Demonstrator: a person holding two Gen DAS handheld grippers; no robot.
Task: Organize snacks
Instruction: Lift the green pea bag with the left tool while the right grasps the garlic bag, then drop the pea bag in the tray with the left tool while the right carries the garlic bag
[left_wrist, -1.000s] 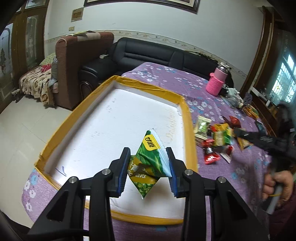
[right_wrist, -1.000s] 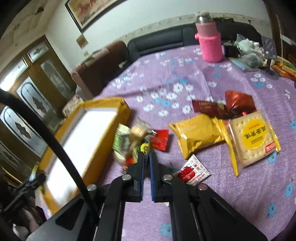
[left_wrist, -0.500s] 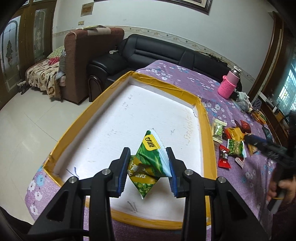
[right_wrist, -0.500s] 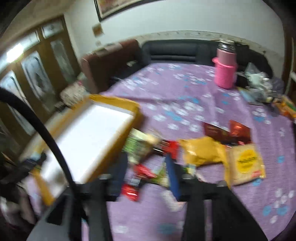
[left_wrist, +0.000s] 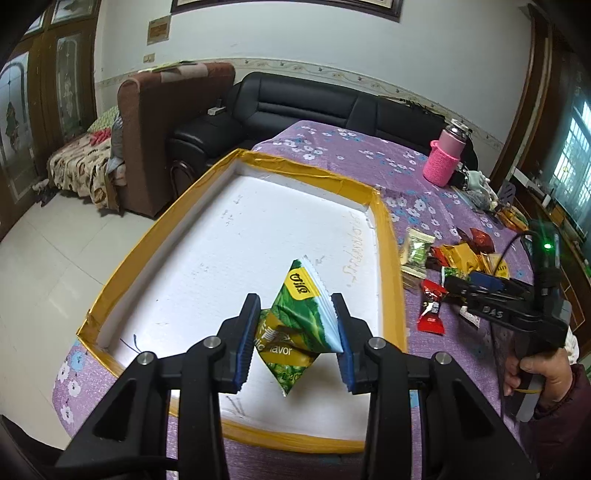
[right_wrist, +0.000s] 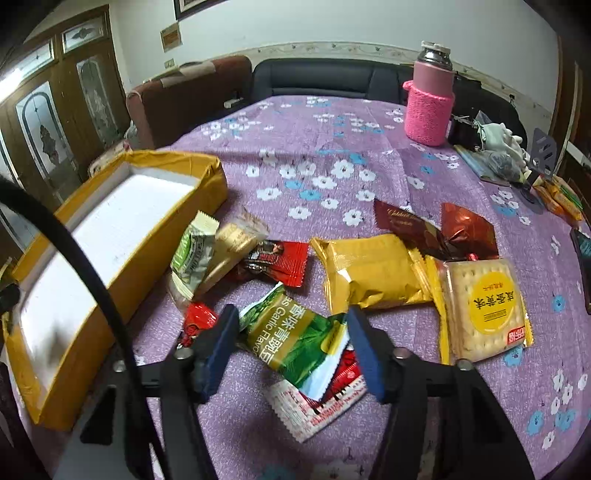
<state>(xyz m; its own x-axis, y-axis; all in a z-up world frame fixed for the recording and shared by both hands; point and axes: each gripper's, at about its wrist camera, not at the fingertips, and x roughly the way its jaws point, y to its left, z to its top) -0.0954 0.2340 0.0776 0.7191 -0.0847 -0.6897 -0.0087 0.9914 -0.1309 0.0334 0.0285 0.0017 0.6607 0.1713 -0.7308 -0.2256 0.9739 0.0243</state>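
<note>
walls: painted white, with a patterned border strip (left_wrist: 332, 72) run along at sofa height
floor: pale glossy tiles (left_wrist: 48, 258) are laid
seating: a black leather sofa (left_wrist: 314, 110) is set against the wall, a brown armchair (left_wrist: 162, 122) beside it
doors: dark wood, glass-panelled (right_wrist: 44, 125)
window: daylight is let in at the right (left_wrist: 570, 147)

My left gripper (left_wrist: 295, 332) covers both sides of the green packet (left_wrist: 299, 321); its print is half hidden. A white-and-red sachet (right_wrist: 314, 402) lies partly under another green packet (right_wrist: 291, 339). My right hand (left_wrist: 535, 373) runs off frame
</note>
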